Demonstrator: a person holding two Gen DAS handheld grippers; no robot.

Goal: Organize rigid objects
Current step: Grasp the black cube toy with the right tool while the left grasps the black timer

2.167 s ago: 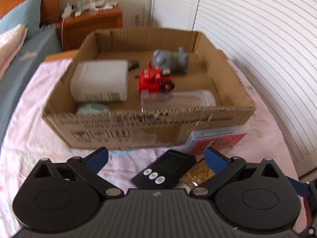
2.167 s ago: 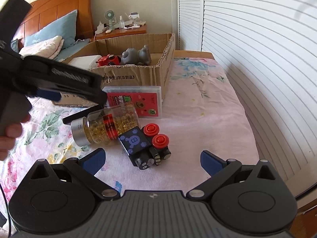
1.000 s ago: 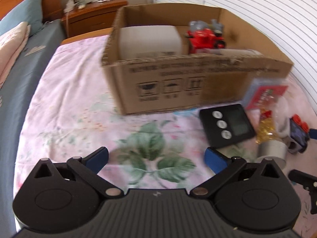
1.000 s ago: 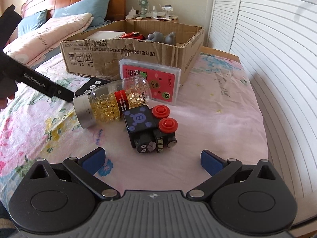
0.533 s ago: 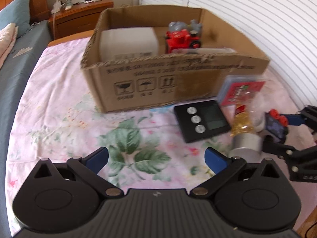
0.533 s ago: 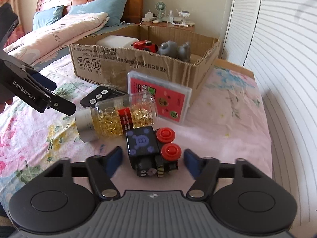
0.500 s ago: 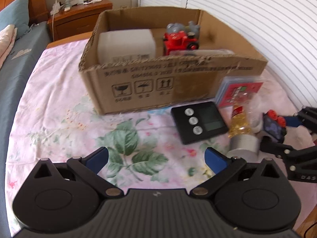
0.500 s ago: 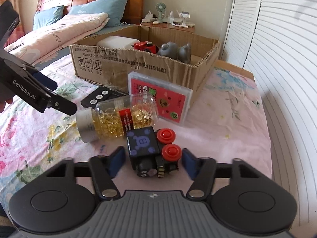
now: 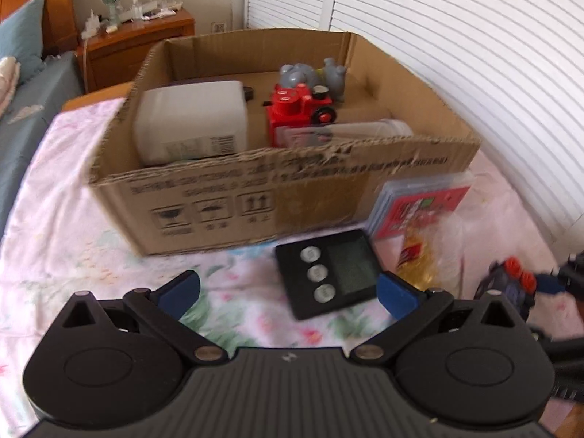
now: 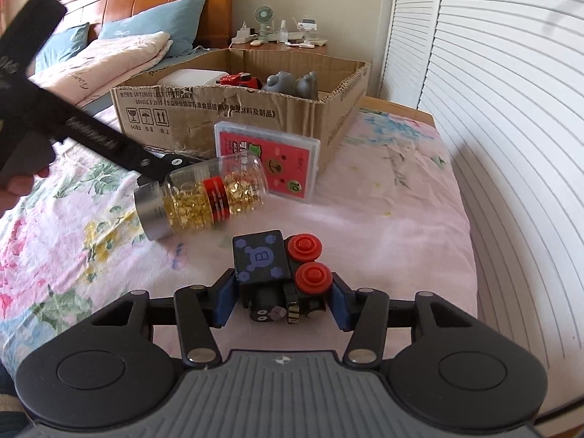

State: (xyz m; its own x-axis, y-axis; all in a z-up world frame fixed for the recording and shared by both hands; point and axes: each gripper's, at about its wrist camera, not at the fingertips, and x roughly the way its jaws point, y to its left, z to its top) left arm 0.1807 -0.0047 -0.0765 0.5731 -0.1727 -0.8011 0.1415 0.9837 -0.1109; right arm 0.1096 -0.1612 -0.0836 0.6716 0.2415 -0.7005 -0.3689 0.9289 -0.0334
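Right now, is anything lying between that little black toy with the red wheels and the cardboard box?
Yes. The pill bottle on its side and the red card case leaning at the cardboard box lie between it and the black toy, so lift it over them.

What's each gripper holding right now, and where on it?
Right gripper: jaws closed against the two flanks of the black toy train, still on the bedspread. Left gripper: open, holding nothing, above the black timer.
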